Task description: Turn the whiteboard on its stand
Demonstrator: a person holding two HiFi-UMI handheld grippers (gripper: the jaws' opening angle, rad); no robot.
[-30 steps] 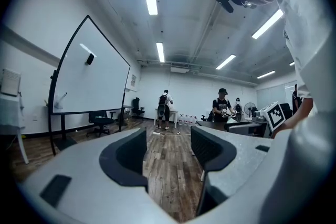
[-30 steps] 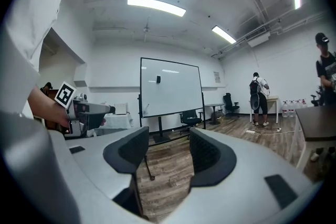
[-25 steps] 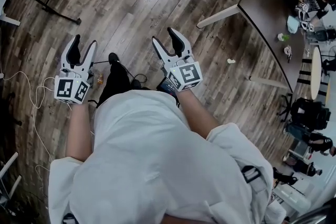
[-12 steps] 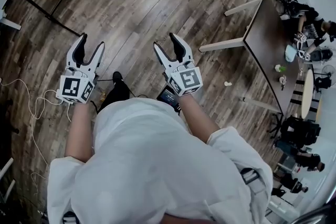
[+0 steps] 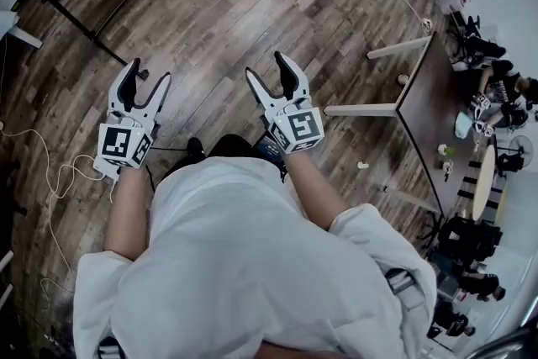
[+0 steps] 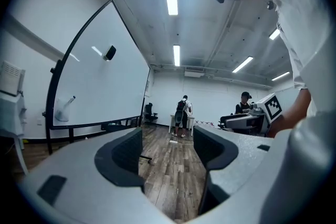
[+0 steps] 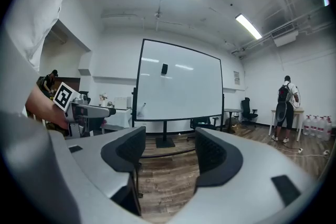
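- We see the whiteboard [image 7: 178, 84] upright on its stand [image 7: 164, 131], straight ahead of the right gripper [image 5: 266, 65] and well apart from it, its blank face turned toward that gripper.
- From the left gripper [image 5: 150, 70] the board lies ahead and off to the left, seen at a slant, also well apart.
- 1 small dark block [image 7: 164, 68] sits high on the board's face.
- We find the right gripper's 2 jaws spread wide; they have just been opening, and only bare floor [image 5: 252, 4] and the distant stand show through the gap.
- The left gripper's 2 jaws are likewise spread and have just been opening, with nothing between them.
- We hold both grippers out in front of the body, side by side and apart from each other, each pointing roughly level.
- A white cable [image 5: 59, 172] loops over the wooden floor beside and behind the left gripper.
- A dark-topped table [image 5: 429, 97] with pale legs stands well to the right of the right gripper.
- 1 person [image 7: 285, 107] with a backpack stands far off to the right gripper's right, back turned, near an office chair [image 7: 247, 110].
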